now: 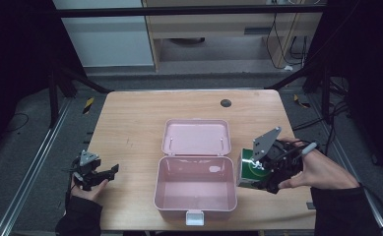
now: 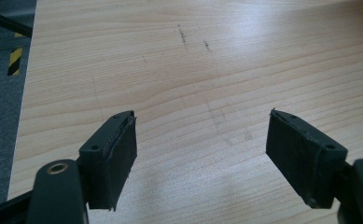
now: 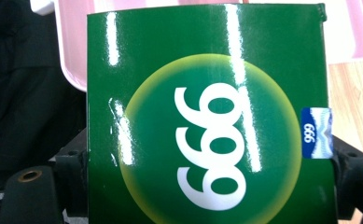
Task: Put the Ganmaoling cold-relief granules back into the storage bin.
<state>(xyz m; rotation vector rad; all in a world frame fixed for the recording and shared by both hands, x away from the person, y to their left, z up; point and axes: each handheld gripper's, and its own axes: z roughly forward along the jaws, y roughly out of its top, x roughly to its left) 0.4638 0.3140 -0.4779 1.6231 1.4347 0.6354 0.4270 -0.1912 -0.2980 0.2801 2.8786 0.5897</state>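
A pink lidded box stands open at the table's middle, its lid laid back flat and its tub bare. Just right of the tub my right gripper is shut on a green carton printed with white digits, held above the table. In the right gripper view the green carton sits squeezed between both jaws, with the pink box behind it. My left gripper rests at the table's left edge, open. In the left gripper view my left gripper has its pads wide apart over bare wood.
The wooden table has a dark round grommet near its far edge. A white latch sticks out from the box's front. Black frame bars and cables surround the table; hazard-striped tape marks the floor at far left.
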